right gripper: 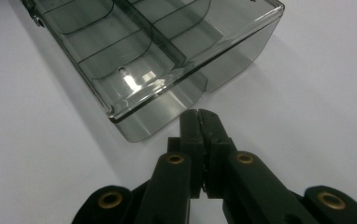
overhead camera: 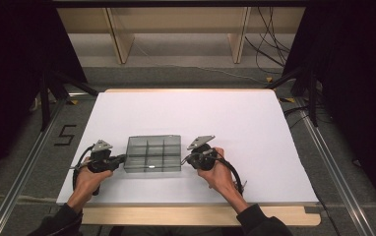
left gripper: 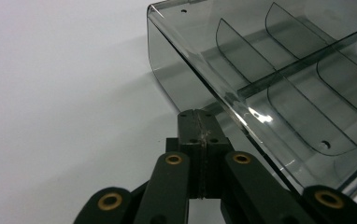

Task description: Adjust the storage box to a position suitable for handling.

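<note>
A smoky clear plastic organizer box with inner dividers sits on the white table, its lid shut. My left gripper is at the box's left end, jaws pressed together with nothing between them. In the left gripper view the gripper tips sit right against the box wall. My right gripper is at the box's right end, also shut and empty. In the right gripper view the gripper tips stand just short of the box corner.
A wooden strip edges the table's near side. Metal rails run along both sides of the table. Wooden shelf legs and loose cables lie on the floor beyond the far edge.
</note>
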`<state>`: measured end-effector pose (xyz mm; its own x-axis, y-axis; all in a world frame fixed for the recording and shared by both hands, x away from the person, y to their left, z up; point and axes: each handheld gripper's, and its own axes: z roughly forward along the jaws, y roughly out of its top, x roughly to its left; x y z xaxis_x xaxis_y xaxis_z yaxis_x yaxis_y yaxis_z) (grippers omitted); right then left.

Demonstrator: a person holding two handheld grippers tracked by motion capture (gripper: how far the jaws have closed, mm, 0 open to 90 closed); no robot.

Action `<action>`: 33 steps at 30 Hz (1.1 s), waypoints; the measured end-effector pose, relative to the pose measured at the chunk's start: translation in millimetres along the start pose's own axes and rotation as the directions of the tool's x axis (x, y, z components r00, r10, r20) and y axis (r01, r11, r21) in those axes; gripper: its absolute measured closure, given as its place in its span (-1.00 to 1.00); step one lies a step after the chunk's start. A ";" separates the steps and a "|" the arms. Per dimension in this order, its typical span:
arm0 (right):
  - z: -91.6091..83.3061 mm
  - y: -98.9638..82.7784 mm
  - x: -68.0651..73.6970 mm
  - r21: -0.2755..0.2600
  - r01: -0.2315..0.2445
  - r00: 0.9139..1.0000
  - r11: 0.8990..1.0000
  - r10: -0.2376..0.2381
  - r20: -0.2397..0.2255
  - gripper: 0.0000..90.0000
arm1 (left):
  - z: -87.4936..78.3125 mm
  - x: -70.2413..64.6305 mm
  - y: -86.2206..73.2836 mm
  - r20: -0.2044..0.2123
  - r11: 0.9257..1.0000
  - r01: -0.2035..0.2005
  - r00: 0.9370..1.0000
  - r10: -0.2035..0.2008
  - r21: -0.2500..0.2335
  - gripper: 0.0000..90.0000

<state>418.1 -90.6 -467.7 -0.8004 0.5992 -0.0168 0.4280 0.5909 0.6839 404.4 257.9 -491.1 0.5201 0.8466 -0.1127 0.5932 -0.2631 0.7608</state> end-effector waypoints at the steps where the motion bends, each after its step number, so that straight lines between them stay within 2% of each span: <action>1: 0.0 0.0 0.0 0.000 0.000 1.000 1.000 0.000 0.000 1.00 | 0.0 0.0 0.0 0.000 1.000 0.000 1.000 0.000 0.000 0.98; 3: -0.4 -0.2 -0.6 0.007 -0.002 1.000 1.000 0.002 0.004 1.00 | 1.1 -2.8 0.4 0.005 1.000 0.001 1.000 -0.001 -0.001 0.98; 4: -1.4 -0.7 -1.2 0.019 -0.010 1.000 1.000 0.011 -0.010 1.00 | 1.7 -4.3 0.7 0.006 1.000 -0.005 1.000 0.005 -0.002 0.98; 5: -1.4 -0.7 -1.2 0.019 -0.010 1.000 1.000 0.011 -0.010 1.00 | 1.4 -6.1 1.2 0.012 1.000 -0.010 1.000 0.010 0.009 0.98; 6: -1.1 -1.2 -1.6 0.015 -0.008 1.000 1.000 0.008 -0.011 1.00 | 2.6 -7.8 0.9 0.015 1.000 -0.020 1.000 0.020 -0.001 0.98; 8: 0.1 -2.0 -2.1 0.005 -0.018 1.000 1.000 0.018 -0.001 1.00 | 4.3 -12.4 1.7 0.024 1.000 -0.017 1.000 0.017 0.001 0.98; 9: 0.0 -2.4 -2.3 0.008 -0.018 1.000 1.000 0.018 0.002 1.00 | 4.3 -13.1 2.7 0.024 0.999 -0.038 0.999 0.038 0.009 0.98; 10: -2.4 -3.1 -3.4 0.026 -0.017 1.000 1.000 0.017 -0.001 1.00 | 5.4 -14.6 2.7 0.022 1.000 -0.030 0.999 0.030 -0.002 0.98; 11: -1.8 -4.4 -3.8 0.011 -0.032 0.999 0.999 0.032 0.002 1.00 | 6.6 -14.9 2.4 0.029 1.000 -0.029 0.999 0.029 -0.011 0.98; 12: -2.8 -4.7 -6.0 0.019 -0.027 1.000 0.999 0.027 -0.007 1.00 | 5.8 -15.3 3.1 0.027 0.999 -0.033 0.999 0.033 0.006 0.98; 13: -1.7 -6.0 -6.2 0.003 -0.043 0.999 0.999 0.043 -0.006 1.00 | 7.0 -16.8 2.7 0.024 0.999 -0.030 0.999 0.030 -0.012 0.98; 14: -4.0 -7.3 -8.3 0.019 -0.038 0.999 0.999 0.038 -0.008 1.00 | 6.7 -17.3 2.8 0.034 0.999 -0.034 0.999 0.034 -0.003 0.98; 15: -4.0 -7.3 -8.3 0.019 -0.038 0.999 0.999 0.038 -0.008 1.00 | 8.0 -20.1 3.0 0.041 1.000 -0.017 0.999 0.017 -0.011 0.98; 16: -5.7 -8.6 -9.0 0.027 -0.032 0.999 0.999 0.032 0.004 1.00 | 8.2 -22.3 2.9 0.038 1.000 -0.021 0.999 0.022 -0.011 0.98; 17: -6.3 -9.5 -9.5 0.027 -0.034 0.999 0.999 0.034 0.001 1.00 | 7.6 -22.4 3.6 0.041 0.999 -0.054 0.998 0.054 0.003 0.98; 18: -6.3 -9.5 -9.5 0.027 -0.034 0.999 0.999 0.034 0.001 1.00 | 8.3 -24.8 3.4 0.039 0.999 -0.053 0.998 0.053 0.003 0.98; 19: -7.5 -10.3 -10.3 0.028 -0.043 0.999 0.999 0.043 0.000 1.00 | 7.9 -26.1 4.0 0.034 0.997 -0.075 0.997 0.075 0.010 0.98; 20: -6.9 -11.5 -9.3 0.017 -0.057 0.998 0.998 0.057 0.005 1.00 | 8.3 -28.5 4.2 0.031 0.997 -0.080 0.996 0.080 0.005 0.98; 22: -11.3 -13.9 -11.2 0.031 -0.049 0.999 0.998 0.049 0.001 1.00 | 8.8 -31.5 3.7 0.043 0.997 -0.078 0.996 0.078 0.000 0.98; 24: -12.6 -14.8 -11.0 0.037 -0.061 0.998 0.997 0.061 0.007 1.00 | 9.1 -32.1 3.3 0.044 0.997 -0.083 0.996 0.083 -0.003 0.98; 25: -12.4 -16.1 -9.6 0.030 -0.082 0.996 0.996 0.081 0.028 1.00 | 9.5 -33.8 2.8 0.052 0.997 -0.074 0.996 0.075 -0.007 0.98; 27: -15.1 -18.5 -9.3 0.032 -0.080 0.996 0.996 0.079 0.029 1.00 | 8.5 -36.9 2.5 0.059 0.997 -0.082 0.995 0.082 -0.006 0.98; 28: -16.3 -21.3 -10.5 0.012 -0.050 0.999 0.999 0.050 0.018 1.00 | 8.3 -39.2 2.6 0.053 0.996 -0.087 0.995 0.088 -0.008 0.99; 30: -17.4 -22.8 -10.5 0.013 -0.054 0.998 0.998 0.054 0.026 1.00 | 8.2 -42.4 2.3 0.052 0.995 -0.100 0.994 0.100 -0.007 0.99; 32: -19.6 -25.4 -10.2 0.013 -0.048 0.998 0.999 0.048 0.030 1.00 | 9.0 -47.2 0.6 0.060 0.996 -0.084 0.995 0.084 -0.014 0.99; 33: -21.7 -25.9 -10.5 0.035 -0.040 0.999 0.999 0.039 0.029 1.00 | 8.5 -48.4 0.1 0.065 0.996 -0.083 0.994 0.083 -0.013 0.99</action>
<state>406.3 -123.9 -469.4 -0.7707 0.6371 -0.0110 0.4743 0.5851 0.6578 384.5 213.0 -491.0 0.6066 0.7898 -0.0904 0.5400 -0.3260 0.7760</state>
